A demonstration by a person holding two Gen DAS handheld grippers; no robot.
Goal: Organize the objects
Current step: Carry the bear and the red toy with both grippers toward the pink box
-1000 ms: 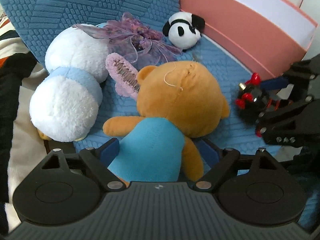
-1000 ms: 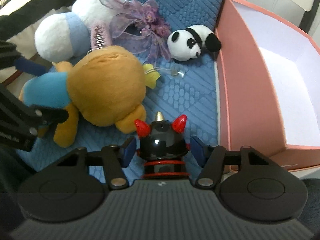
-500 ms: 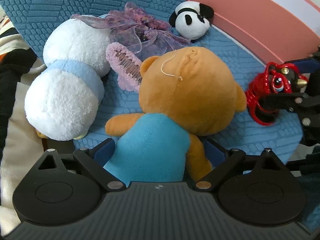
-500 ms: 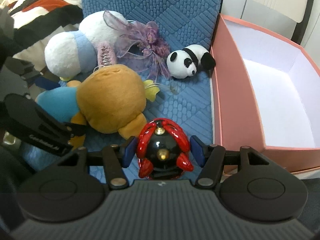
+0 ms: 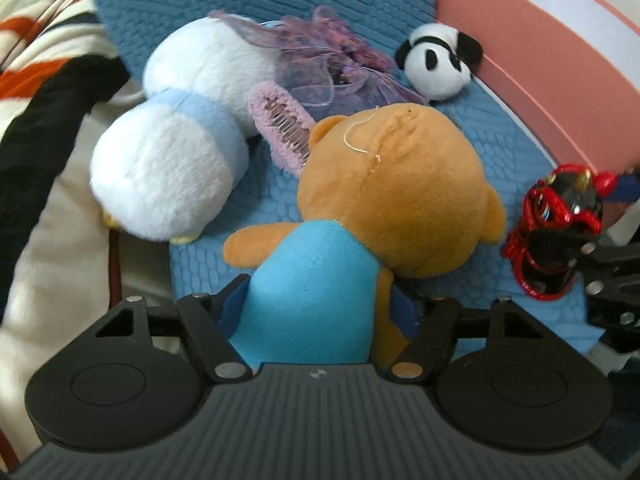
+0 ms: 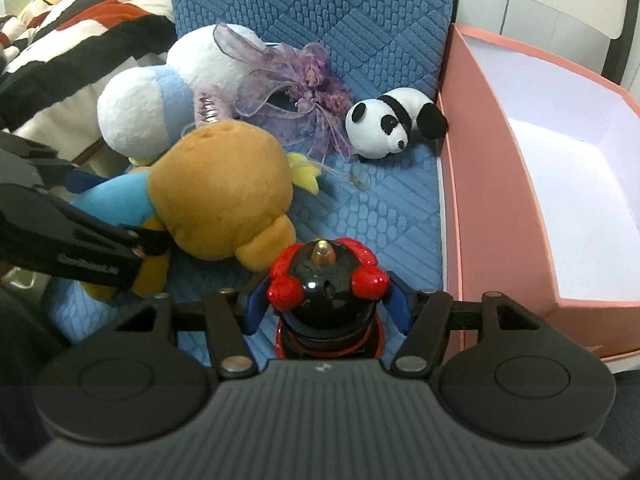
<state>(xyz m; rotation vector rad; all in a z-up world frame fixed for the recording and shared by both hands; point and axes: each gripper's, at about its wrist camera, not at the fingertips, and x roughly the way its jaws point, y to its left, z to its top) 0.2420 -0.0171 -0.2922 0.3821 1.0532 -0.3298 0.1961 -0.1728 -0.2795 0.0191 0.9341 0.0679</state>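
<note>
My left gripper (image 5: 320,308) is shut on the blue body of an orange teddy bear (image 5: 396,196), which also shows at the left of the right wrist view (image 6: 216,196). My right gripper (image 6: 326,304) is shut on a black and red toy figure (image 6: 326,280), held above the blue cushion (image 6: 380,216); the figure also shows at the right of the left wrist view (image 5: 556,232). An open pink box (image 6: 500,184) with a white inside stands to the right.
A white and light-blue plush (image 5: 176,152), a pink comb (image 5: 280,132), a purple ribbon flower (image 5: 332,64) and a small panda plush (image 5: 436,64) lie on the cushion behind the bear. A striped blanket (image 5: 52,92) lies at the left.
The right gripper has lifted the black and red figure off the cushion and turned it. The left gripper keeps its hold on the bear and has shifted slightly.
</note>
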